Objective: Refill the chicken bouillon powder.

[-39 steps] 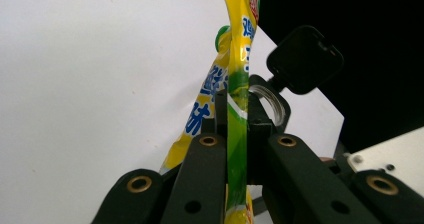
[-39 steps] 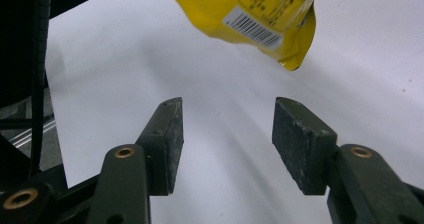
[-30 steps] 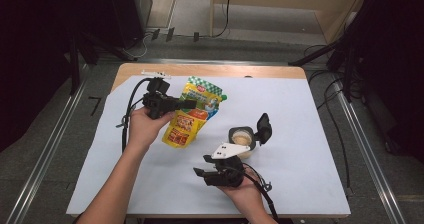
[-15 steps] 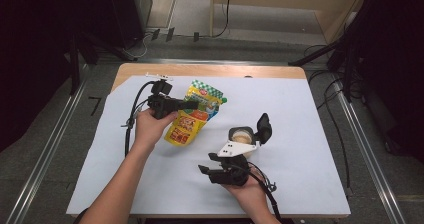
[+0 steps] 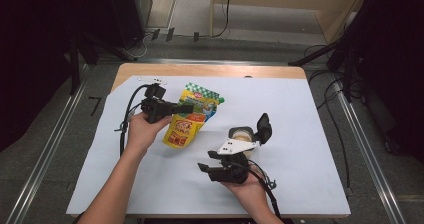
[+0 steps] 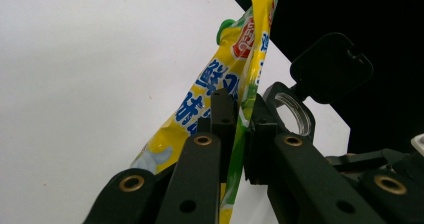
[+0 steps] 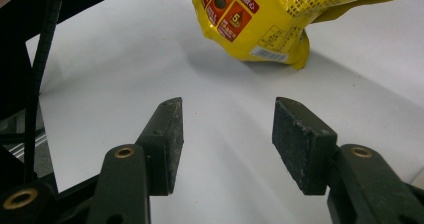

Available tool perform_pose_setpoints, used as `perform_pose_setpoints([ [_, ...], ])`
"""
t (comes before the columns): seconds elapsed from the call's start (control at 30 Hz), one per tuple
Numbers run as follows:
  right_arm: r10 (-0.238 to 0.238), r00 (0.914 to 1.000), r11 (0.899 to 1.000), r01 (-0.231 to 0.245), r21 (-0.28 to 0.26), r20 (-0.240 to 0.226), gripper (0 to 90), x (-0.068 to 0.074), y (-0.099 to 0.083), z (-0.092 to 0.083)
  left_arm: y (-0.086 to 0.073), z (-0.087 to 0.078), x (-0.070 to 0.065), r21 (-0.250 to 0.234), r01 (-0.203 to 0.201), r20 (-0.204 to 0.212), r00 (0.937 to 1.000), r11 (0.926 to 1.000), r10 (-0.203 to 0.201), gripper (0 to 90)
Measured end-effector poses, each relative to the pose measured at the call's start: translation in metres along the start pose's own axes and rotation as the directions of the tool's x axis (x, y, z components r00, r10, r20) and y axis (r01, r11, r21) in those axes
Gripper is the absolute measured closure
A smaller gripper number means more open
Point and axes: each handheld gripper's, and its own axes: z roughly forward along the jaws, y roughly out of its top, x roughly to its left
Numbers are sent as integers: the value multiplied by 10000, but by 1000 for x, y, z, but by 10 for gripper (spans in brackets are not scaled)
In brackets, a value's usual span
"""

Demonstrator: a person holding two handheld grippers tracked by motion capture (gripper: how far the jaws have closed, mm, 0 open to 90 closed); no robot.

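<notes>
A lab recording rig: paper-covered table (image 5: 310, 134) between metal floor rails (image 5: 372, 159), loose cables (image 5: 345, 79), dark curtains (image 5: 40, 59).

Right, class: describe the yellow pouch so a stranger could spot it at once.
Start at the white sheet covering the table. Toward its back left, the left tongs pinch a yellow pouch. Bright print and a green-checked top separate it from the open-lidded jar nearby.

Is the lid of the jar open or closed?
Open: the black flip lid stands up beside the jar mouth.
</notes>
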Motion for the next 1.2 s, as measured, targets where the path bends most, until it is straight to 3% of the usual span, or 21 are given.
perform_pose_setpoints([
  [0.2, -102, 9999, 9999, 102, -21, -95, 476, 0, 5, 2, -7, -8, -3, 46, -95, -36, 9999, 9999, 95, 858],
  [0.37, -154, 9997, 9999, 153, -48, -205, 476, 0, 8, 4, -14, -16, -1, 28, 119, 245, 9996, 9999, -119, 849],
  [0.6, -252, 9992, 9997, 251, -61, -295, 476, -1, 12, 7, -23, -29, -2, -10, 84, -77, 9999, 10000, -84, 843],
  [0.8, -309, 9987, 9995, 308, -52, -394, 476, 0, 15, 9, -31, -42, -2, -35, -55, -242, 9997, 10000, 54, 828],
  [1.0, -403, 9981, 9992, 403, -16, -474, 476, 1, 17, 13, -34, -55, -3, -415, -219, -86, 9997, 9989, 215, 789],
  [1.07, -400, 9980, 9992, 401, 3, -484, 476, 1, 18, 14, -35, -58, -5, -364, -472, -65, 9989, 9982, 470, 778],
  [1.2, -437, 9979, 9990, 436, -22, -482, 476, 1, 18, 14, -37, -60, -7, -308, -533, -112, 9985, 9981, 530, 718],
])
